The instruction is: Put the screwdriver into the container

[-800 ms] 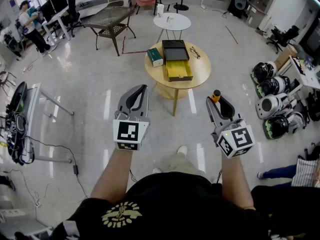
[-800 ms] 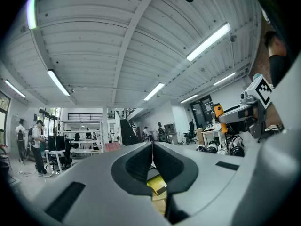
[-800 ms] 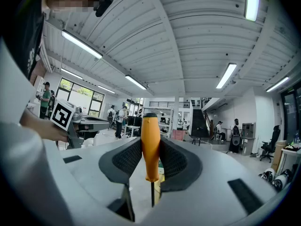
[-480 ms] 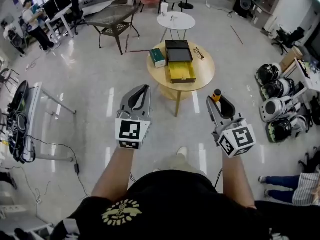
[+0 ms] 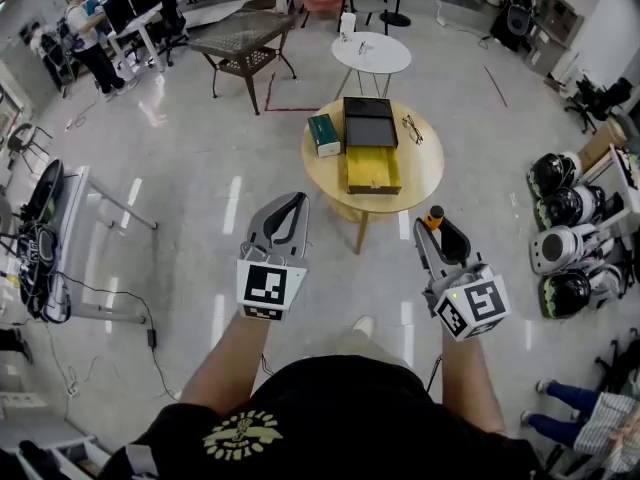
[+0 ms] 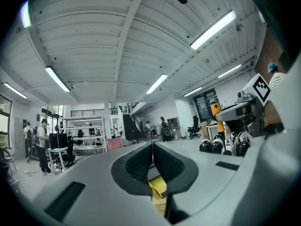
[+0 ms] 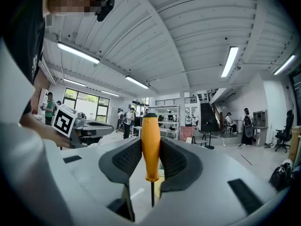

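My right gripper [image 5: 436,227] is shut on a screwdriver [image 7: 150,147] with an orange handle, held upright, its black cap [image 5: 434,211] sticking out above the jaws and its thin shaft pointing down. My left gripper [image 5: 287,206] is shut with nothing between its jaws; in the left gripper view the jaws [image 6: 152,157] meet. Both are held in front of the person, above the floor. Ahead stands a round wooden table [image 5: 420,173] carrying a yellow open container [image 5: 372,168] and a black box [image 5: 368,120] behind it. The right gripper is short of the table's near right edge.
A green box [image 5: 324,134] and glasses [image 5: 413,127] also lie on the round table. A small white table [image 5: 371,51] and a dark mesh table [image 5: 244,34] stand farther back. Helmets [image 5: 560,208] line the right side; a metal rack [image 5: 45,238] is at left. People stand at desks far left.
The whole view has shifted: the round table now sits a little lower and to the right in the head view. Both grippers hold the same pose, the screwdriver still gripped.
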`<control>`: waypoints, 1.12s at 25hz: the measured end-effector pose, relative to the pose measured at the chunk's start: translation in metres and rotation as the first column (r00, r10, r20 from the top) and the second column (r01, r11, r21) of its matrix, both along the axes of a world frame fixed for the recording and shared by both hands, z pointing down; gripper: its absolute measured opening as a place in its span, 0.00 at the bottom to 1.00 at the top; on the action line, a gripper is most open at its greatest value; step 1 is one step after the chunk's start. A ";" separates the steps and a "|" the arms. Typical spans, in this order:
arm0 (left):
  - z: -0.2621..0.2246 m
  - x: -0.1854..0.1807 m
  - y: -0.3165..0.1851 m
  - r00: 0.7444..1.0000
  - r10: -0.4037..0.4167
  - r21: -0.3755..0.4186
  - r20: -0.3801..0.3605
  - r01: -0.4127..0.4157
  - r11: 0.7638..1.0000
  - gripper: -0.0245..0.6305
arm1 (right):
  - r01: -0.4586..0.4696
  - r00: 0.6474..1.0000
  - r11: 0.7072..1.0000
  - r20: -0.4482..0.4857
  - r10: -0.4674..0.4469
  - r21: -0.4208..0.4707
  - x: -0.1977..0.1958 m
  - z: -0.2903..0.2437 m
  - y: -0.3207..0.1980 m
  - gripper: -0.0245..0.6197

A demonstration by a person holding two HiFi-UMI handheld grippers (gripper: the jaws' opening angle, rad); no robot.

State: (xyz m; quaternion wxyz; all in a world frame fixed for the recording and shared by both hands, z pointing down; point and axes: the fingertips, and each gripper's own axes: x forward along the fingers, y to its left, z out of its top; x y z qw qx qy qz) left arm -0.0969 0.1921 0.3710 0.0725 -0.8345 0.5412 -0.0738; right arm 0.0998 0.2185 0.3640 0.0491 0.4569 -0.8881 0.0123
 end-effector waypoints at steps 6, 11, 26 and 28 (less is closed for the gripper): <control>0.006 0.024 -0.040 1.000 0.017 -0.003 0.001 -0.017 1.000 0.07 | -0.001 1.000 1.000 0.012 0.001 -0.006 0.018 0.001 -0.040 0.24; 0.012 0.052 -0.071 1.000 0.027 -0.024 -0.002 -0.027 0.999 0.07 | 0.002 1.000 1.000 0.015 -0.002 -0.027 0.039 0.007 -0.066 0.24; 0.005 0.109 -0.129 1.000 0.008 -0.024 0.009 -0.007 1.000 0.07 | 0.057 0.998 0.997 0.036 -0.055 -0.043 0.087 0.009 -0.127 0.24; 0.004 0.113 -0.133 1.000 -0.008 -0.022 0.016 0.008 1.000 0.07 | 0.078 0.996 0.996 0.038 -0.076 -0.038 0.092 0.010 -0.133 0.24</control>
